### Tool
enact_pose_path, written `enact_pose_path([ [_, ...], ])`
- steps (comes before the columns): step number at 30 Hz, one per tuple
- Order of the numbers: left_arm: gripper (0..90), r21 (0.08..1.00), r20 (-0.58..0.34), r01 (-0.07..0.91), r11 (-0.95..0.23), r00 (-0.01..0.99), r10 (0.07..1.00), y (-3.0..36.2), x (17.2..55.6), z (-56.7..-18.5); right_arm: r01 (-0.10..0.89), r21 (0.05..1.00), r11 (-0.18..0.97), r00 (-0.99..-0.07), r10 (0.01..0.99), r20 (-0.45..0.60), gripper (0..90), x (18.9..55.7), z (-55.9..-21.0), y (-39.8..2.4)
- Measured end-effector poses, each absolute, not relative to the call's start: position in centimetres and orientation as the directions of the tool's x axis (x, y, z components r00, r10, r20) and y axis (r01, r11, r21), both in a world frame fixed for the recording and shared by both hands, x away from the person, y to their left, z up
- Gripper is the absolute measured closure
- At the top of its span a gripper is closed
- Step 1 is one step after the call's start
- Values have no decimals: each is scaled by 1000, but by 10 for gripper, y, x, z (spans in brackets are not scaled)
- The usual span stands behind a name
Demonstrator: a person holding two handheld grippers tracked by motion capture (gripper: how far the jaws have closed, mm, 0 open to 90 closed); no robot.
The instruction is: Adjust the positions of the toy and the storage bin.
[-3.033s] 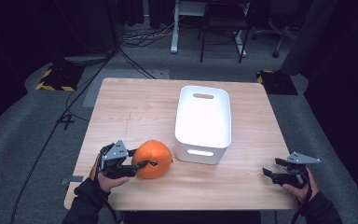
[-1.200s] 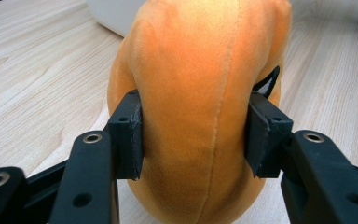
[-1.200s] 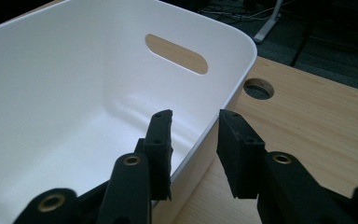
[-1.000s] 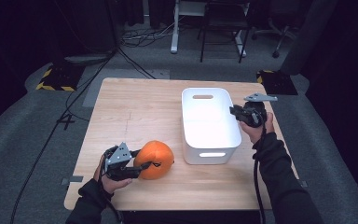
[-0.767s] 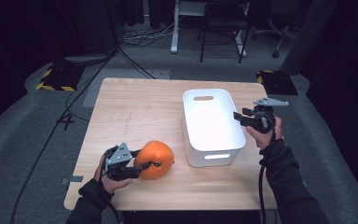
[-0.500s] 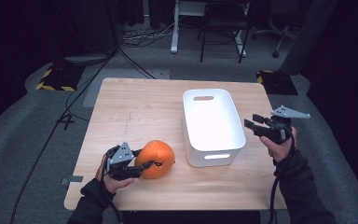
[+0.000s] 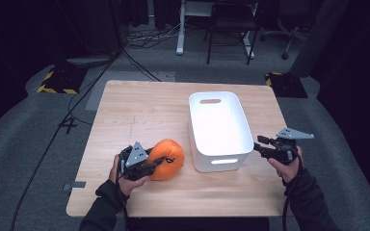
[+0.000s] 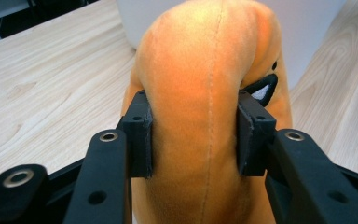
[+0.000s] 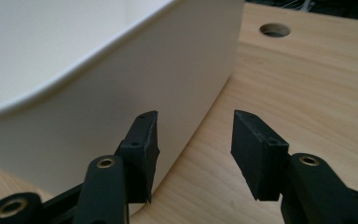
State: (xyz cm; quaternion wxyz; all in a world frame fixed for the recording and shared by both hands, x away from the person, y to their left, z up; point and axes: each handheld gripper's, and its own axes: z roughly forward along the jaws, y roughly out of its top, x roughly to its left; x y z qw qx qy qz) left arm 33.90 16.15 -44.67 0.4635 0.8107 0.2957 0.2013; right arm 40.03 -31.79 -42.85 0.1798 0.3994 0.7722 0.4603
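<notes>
A white bin [image 7: 220, 129] stood on a wooden table [image 7: 139, 106]. Just beside the bin's near left corner lay an orange plush toy [image 7: 167, 159]. The left gripper [image 7: 147, 165] had just been closing and was clamped on the toy, its pads [image 8: 140, 135] pressed into the soft fabric on both sides. The right gripper [image 7: 265, 147] hovered just off the bin's right wall near its front corner, its jaws parted with only bare tabletop between them and one pad [image 9: 145, 140] close against the bin's side.
</notes>
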Motion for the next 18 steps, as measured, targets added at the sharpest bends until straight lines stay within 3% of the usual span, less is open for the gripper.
enact_pose_path([
  [6, 580, 886, 21, 301, -353, 734, 679, 172, 338, -446, 450, 836, 314, -675, 733, 88, 527, 394, -445, -305],
  [18, 603, 919, 3, 278, -281, 706, 708, 159, 358, -442, 435, 827, 356, -701, 711, 62, 495, 393, -454, -295],
])
